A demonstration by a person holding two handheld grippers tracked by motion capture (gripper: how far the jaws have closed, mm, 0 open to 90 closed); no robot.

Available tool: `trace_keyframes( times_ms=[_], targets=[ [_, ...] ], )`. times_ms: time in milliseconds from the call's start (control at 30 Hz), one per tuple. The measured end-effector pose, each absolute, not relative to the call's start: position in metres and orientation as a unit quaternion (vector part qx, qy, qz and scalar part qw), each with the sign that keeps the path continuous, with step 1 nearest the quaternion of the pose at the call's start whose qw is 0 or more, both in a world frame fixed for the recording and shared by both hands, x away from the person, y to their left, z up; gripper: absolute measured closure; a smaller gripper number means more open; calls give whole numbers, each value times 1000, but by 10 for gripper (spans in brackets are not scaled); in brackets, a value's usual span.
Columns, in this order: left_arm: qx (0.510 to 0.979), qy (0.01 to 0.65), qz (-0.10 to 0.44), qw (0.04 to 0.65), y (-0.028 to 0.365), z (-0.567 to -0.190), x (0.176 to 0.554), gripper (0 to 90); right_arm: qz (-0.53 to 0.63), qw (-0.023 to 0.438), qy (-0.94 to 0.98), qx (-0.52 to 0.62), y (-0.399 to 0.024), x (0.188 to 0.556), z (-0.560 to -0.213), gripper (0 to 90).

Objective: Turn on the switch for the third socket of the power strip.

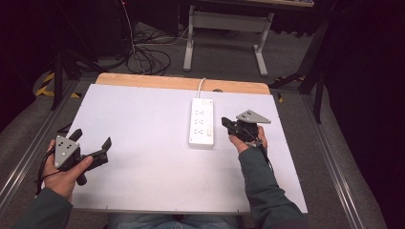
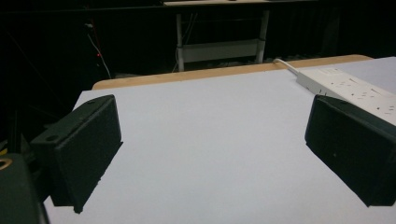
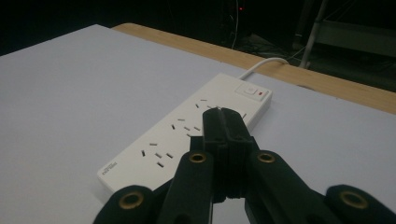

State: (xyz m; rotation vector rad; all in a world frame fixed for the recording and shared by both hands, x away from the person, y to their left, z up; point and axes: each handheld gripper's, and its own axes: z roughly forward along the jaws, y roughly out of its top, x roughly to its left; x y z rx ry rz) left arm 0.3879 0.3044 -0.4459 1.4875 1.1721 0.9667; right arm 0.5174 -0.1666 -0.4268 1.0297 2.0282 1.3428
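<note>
A white power strip (image 1: 201, 122) lies lengthwise right of the middle of the white table top, its cord running off the far edge. Its switch with a red light (image 3: 253, 92) is at the far end. My right gripper (image 1: 224, 122) is shut with nothing between its jaws, which press flat together in the right gripper view (image 3: 223, 122). It hovers just right of the strip and points at its side. My left gripper (image 1: 91, 138) is open and holds nothing, near the table's left front edge. Its two black pads (image 2: 84, 149) stand wide apart over bare table, with the strip (image 2: 355, 88) beyond the right one.
The white table top (image 1: 143, 143) has a wooden strip (image 1: 143, 80) along its far edge. Beyond the table stand a grey desk frame (image 1: 224, 33) and loose cables (image 1: 148, 59) on the floor. Metal rails (image 1: 329, 162) run along both sides.
</note>
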Motion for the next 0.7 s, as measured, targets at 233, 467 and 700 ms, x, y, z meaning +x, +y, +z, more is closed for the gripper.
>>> trace_keyframes(
  times_ms=[233,467,700],
  targets=[
    [612,482,398,484,304,-446,388,44,510,245,732,379,-171,510,-421,900],
    [611,483,398,485,304,-446,387,43,524,244,722,380,-179,502,-417,900],
    [611,482,398,485,304,-446,387,44,528,243,716,387,-186,497,-417,900]
  ],
)
